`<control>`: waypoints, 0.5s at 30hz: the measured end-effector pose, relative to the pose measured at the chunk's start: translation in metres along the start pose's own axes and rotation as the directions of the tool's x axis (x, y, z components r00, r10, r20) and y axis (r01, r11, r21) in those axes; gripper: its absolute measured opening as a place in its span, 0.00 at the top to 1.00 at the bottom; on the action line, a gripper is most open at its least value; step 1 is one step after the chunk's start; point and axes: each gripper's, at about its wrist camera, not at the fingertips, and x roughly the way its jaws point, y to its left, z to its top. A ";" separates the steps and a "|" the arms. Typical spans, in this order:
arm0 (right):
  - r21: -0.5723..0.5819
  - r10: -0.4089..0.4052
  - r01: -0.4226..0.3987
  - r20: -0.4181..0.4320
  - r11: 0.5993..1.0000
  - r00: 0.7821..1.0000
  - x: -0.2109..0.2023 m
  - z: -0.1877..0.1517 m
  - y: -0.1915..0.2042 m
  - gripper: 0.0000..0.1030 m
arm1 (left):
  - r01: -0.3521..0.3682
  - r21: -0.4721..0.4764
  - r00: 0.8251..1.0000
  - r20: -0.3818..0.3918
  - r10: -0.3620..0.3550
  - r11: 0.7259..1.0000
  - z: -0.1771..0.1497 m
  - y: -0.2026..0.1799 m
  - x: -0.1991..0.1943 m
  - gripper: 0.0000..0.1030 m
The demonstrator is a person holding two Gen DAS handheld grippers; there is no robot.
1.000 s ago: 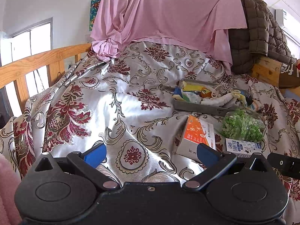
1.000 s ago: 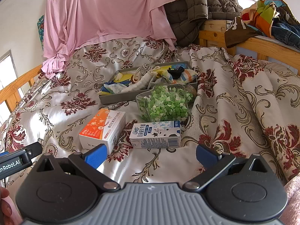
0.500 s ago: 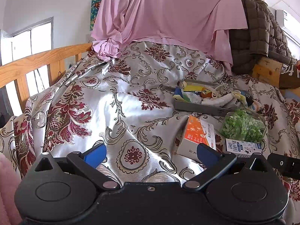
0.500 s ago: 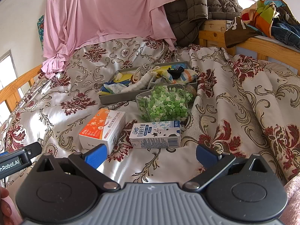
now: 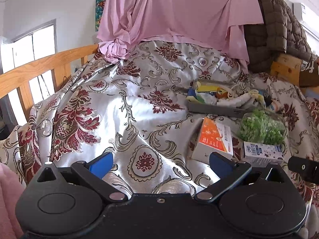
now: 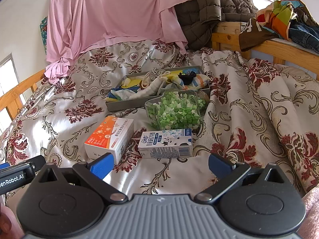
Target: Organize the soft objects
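Observation:
A grey tray (image 6: 127,106) filled with soft cloth items, among them a white drawstring pouch (image 6: 151,88) and a striped cloth (image 6: 197,80), lies on the floral bedspread; it also shows in the left wrist view (image 5: 215,109). My left gripper (image 5: 159,162) is open and empty, low over the bedspread, left of the tray. My right gripper (image 6: 159,164) is open and empty, just in front of a milk carton (image 6: 165,143).
An orange-white box (image 6: 109,136), a clear jar of green paper stars (image 6: 175,109) and the carton sit before the tray. A pink sheet (image 6: 111,20) and brown quilted jacket (image 6: 211,6) hang behind. Wooden rails (image 5: 35,73) edge the bed; clothes (image 6: 279,22) lie at right.

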 end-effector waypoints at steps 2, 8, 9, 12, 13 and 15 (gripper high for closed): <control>0.002 0.000 0.000 0.000 1.000 1.000 0.000 0.001 0.000 0.00 | 0.006 -0.002 1.000 0.002 -0.006 1.000 0.000 0.000 0.000 0.01; 0.000 0.005 -0.005 0.001 1.000 1.000 0.000 0.001 -0.001 0.00 | 0.012 -0.002 1.000 0.002 -0.012 1.000 0.000 -0.001 0.000 0.01; 0.000 0.006 -0.006 0.001 1.000 1.000 -0.001 0.001 0.000 0.00 | 0.012 -0.002 1.000 0.002 -0.012 1.000 0.000 -0.001 0.000 0.01; 0.000 0.007 -0.007 0.001 1.000 1.000 -0.001 0.001 0.000 0.00 | 0.011 -0.004 1.000 -0.001 -0.011 1.000 -0.001 -0.001 0.000 0.01; 0.000 0.006 -0.006 0.001 1.000 1.000 -0.001 0.001 0.000 0.00 | 0.011 -0.005 1.000 -0.002 -0.011 1.000 -0.001 -0.001 0.000 0.01; 0.000 0.006 -0.006 0.001 1.000 1.000 -0.001 0.001 0.000 0.00 | 0.011 -0.005 1.000 -0.001 -0.011 1.000 -0.001 -0.001 0.000 0.01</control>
